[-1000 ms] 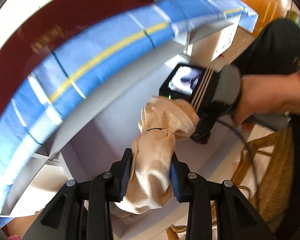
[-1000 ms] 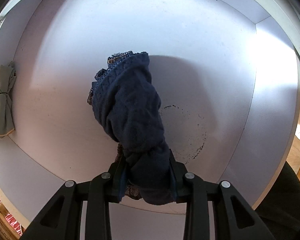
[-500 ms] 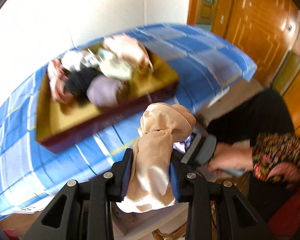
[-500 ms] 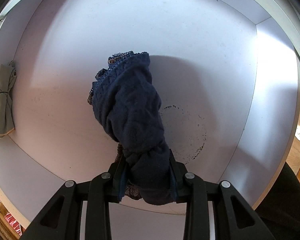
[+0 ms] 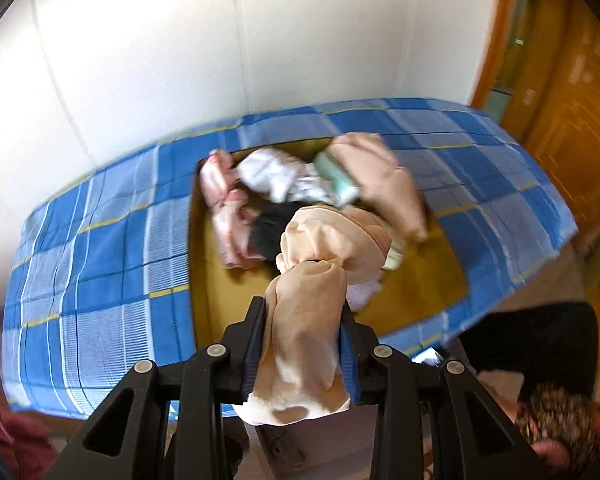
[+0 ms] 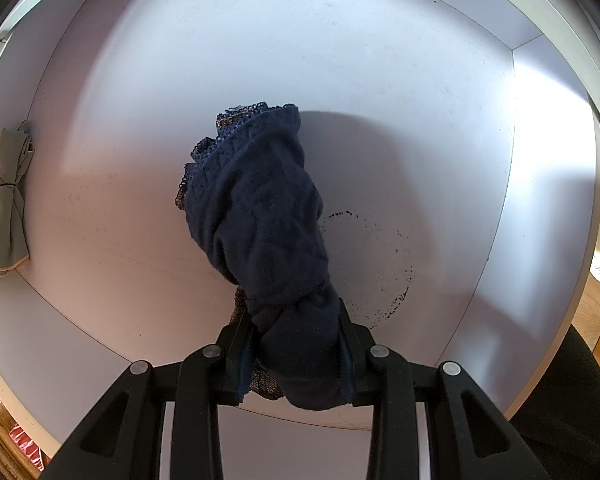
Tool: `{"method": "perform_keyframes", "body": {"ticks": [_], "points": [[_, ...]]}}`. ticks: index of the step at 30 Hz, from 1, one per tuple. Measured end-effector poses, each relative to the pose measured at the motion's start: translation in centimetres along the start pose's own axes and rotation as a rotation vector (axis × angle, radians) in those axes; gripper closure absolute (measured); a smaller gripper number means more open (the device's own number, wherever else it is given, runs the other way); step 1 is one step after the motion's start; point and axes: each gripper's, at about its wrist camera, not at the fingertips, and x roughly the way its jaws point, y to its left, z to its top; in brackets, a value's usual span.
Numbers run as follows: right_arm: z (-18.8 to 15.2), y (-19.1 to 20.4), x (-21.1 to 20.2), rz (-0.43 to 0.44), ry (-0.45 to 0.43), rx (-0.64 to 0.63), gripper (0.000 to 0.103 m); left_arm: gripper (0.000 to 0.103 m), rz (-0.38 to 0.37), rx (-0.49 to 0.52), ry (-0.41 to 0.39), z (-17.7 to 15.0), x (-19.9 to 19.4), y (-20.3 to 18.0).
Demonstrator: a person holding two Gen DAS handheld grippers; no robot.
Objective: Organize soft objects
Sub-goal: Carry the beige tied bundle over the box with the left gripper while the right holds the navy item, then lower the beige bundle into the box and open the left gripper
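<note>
Left gripper [image 5: 303, 344], swung from white bin to clothes box [image 5: 204, 292], clenching beige bundle [image 5: 311, 292] lengthwise, forward-pointing.

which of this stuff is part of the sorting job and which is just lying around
Part of the job:
beige bundle in left gripper
navy bundle in right gripper
tray of soft items
grey-green bundle
white compartment

Lying about:
blue checked cloth
wooden door

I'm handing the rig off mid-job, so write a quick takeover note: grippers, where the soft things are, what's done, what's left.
Left gripper: shut on the beige tied bundle, held above the tray of mixed soft items on the blue plaid cloth.
Right gripper: shut on the navy knit bundle, inside the white compartment.
Done: one grey-green tied bundle lies at the compartment's left wall.
Left: release the navy bundle, place the beige one, then clear the tray.
</note>
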Motion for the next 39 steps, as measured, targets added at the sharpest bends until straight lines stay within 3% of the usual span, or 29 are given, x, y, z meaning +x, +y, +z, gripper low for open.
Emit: {"method": "perform_keyframes", "body": {"ticks": [6,15,29,39], "points": [[-0.1,0.0,0.0,-0.001,-0.004,-0.002,0.070,0.069,0.039,-0.083,0.090,0.7,4.1,1.4],[-0.2,0.0,0.0,-0.001,-0.010,-0.002,0.070,0.069,0.081,-0.162,0.166,0.3,7.7,2.8],[-0.2,0.0,-0.1,0.000,-0.018,0.000,0.070,0.069,0.196,-0.119,0.242,0.0,11.4,3.8],[-0.2,0.0,-0.1,-0.001,-0.027,-0.001,0.069,0.069,0.316,-0.089,0.226,0.6,12.9,4.5]]}}
